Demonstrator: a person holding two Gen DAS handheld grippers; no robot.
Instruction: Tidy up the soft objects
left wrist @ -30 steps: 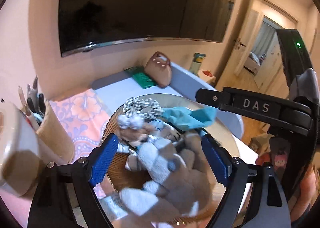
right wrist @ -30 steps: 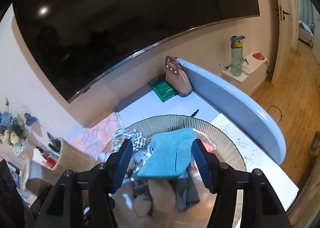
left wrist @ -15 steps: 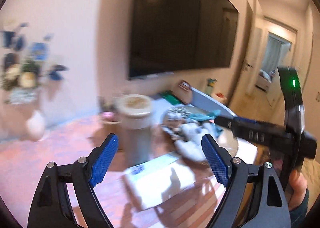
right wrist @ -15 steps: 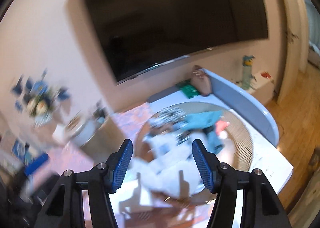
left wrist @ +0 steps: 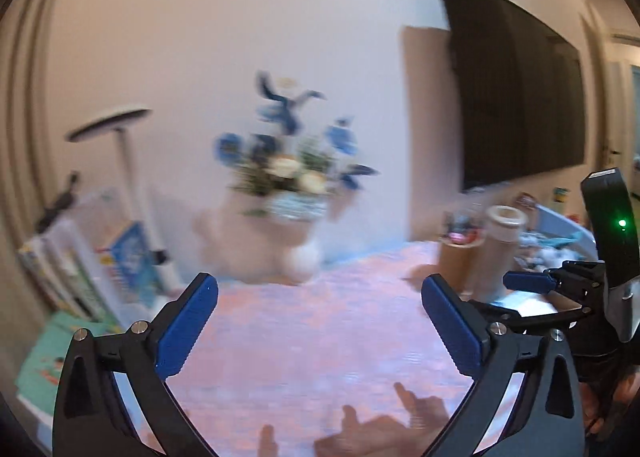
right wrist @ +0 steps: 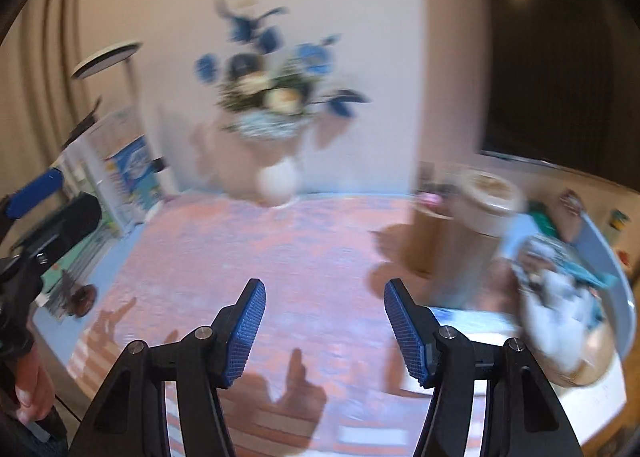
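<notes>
The round wicker basket (right wrist: 600, 361) holds a pile of soft toys and cloths (right wrist: 560, 289), with a teal cloth (right wrist: 588, 273) on top, at the right edge of the right wrist view. The pile shows small and far right in the left wrist view (left wrist: 552, 253). My left gripper (left wrist: 320, 321) is open and empty above the pink floral tablecloth (left wrist: 312, 337). My right gripper (right wrist: 324, 325) is open and empty above the same cloth (right wrist: 260, 253). Both views are motion-blurred.
A white vase of blue and cream flowers (right wrist: 276, 177) stands at the back of the table. Two brown cylindrical containers (right wrist: 460, 241) stand left of the basket. A flat white pack (right wrist: 472, 321) lies beside it. A lamp (left wrist: 124, 161) and books (left wrist: 120, 257) stand at left.
Both grippers have pulled back from the basket and swung left. The views now face the flower vase and the bare tablecloth, with the basket at the far right. Both stay open and empty.
</notes>
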